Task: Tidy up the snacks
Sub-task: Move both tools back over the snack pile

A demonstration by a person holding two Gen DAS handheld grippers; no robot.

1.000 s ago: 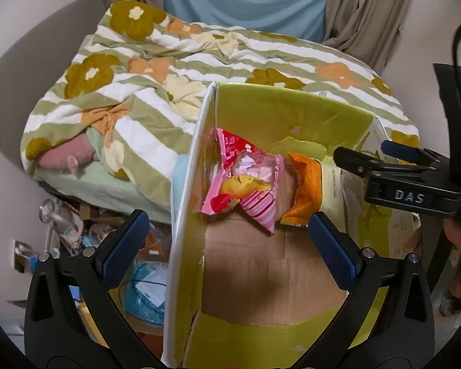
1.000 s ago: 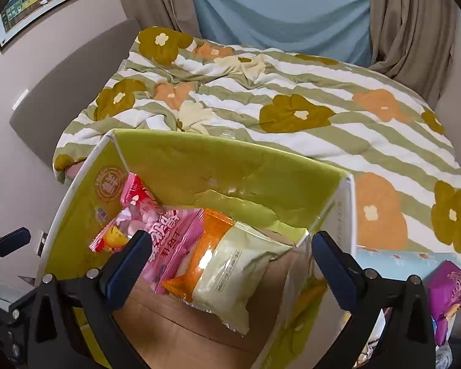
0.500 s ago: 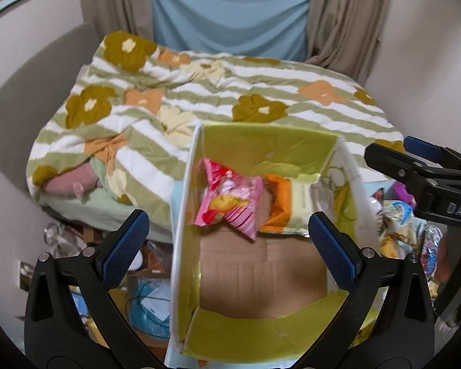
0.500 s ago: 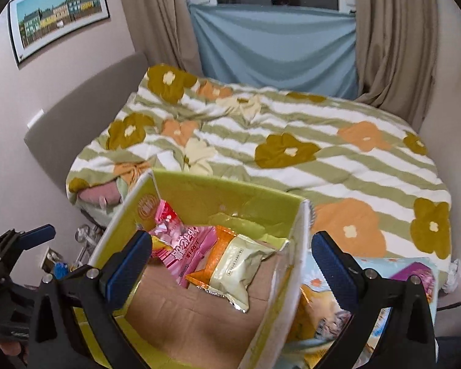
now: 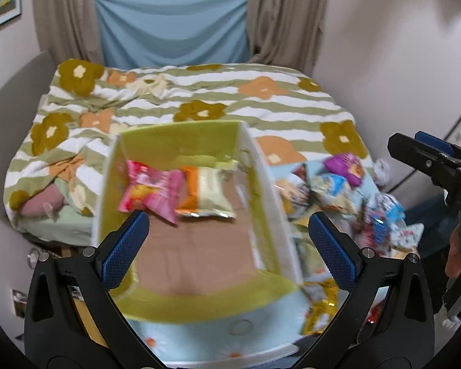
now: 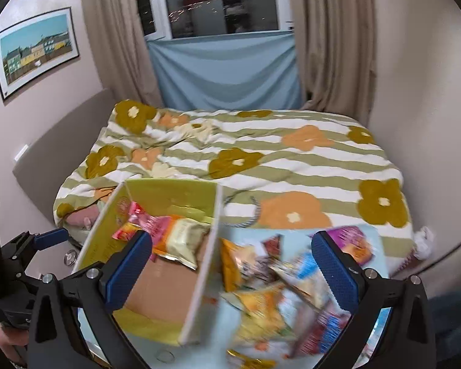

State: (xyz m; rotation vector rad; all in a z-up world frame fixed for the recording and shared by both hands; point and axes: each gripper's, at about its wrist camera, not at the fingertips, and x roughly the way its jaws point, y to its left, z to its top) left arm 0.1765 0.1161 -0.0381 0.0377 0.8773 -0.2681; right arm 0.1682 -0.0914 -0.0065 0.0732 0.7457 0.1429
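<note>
Cardboard box [image 5: 187,255], green-lined, sat below the wide-open, empty left gripper [image 5: 229,241], with a pink packet [image 5: 152,189] and a pale packet [image 5: 213,195] lying touching at its 12 o'clock end. Loose snack packets [image 6: 279,289] heaped just beside the box at 3 o'clock, under the right gripper [image 6: 232,269], likewise spread wide and empty. Striped floral quilt [image 6: 292,166] beyond at 12 o'clock.

The box [image 5: 181,141] is cardboard, with a plain brown matt floor and smooth green walls. The snack bags [image 5: 338,184] beside it are shiny, crinkly plastic. The left tongs [image 5: 227,240] are black plastic with bumpy blue pads [image 5: 123,246]. The bed [image 6: 292,160] has a soft cloth blanket.
</note>
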